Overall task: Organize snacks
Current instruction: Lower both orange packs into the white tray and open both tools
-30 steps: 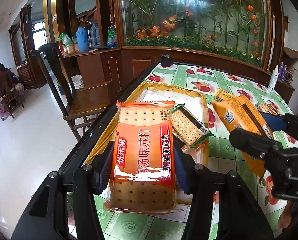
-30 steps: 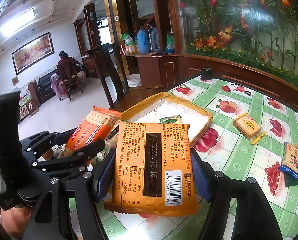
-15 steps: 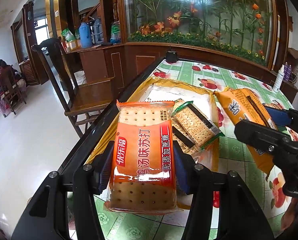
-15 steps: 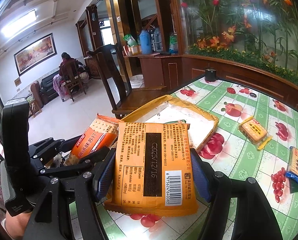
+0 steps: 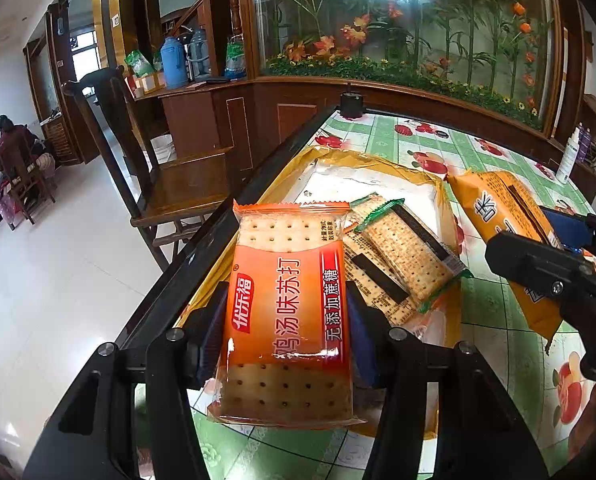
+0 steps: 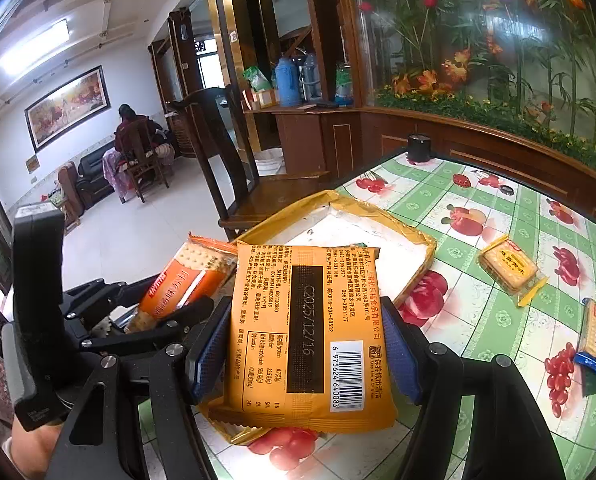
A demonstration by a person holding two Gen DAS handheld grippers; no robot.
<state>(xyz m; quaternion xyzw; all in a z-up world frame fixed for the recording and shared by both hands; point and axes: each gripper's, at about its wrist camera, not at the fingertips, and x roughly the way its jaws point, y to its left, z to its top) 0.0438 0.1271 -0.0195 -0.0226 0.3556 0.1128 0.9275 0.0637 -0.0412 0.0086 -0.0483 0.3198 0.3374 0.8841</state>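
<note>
Both hand-held grippers clamp cracker packs (orange pack (image 5: pixel 288 320), yellow pack (image 6: pixel 309 336)).

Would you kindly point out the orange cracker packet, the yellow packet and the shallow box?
orange cracker packet (image 5: pixel 286 312), left wrist view, printed front.
yellow packet (image 6: pixel 305 336), right wrist view, printed back.
shallow box (image 5: pixel 361 182), left wrist view, white floor.

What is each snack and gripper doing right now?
Left hand-held gripper: shut on the orange soda-cracker pack, held above the table.
Right hand-held gripper: shut on the yellow-orange cracker pack, barcode side up.
Green-edged cracker packet: lying in the shallow yellow cardboard tray.
Small yellow cracker packet: lying on the fruit-print tablecloth.
</note>
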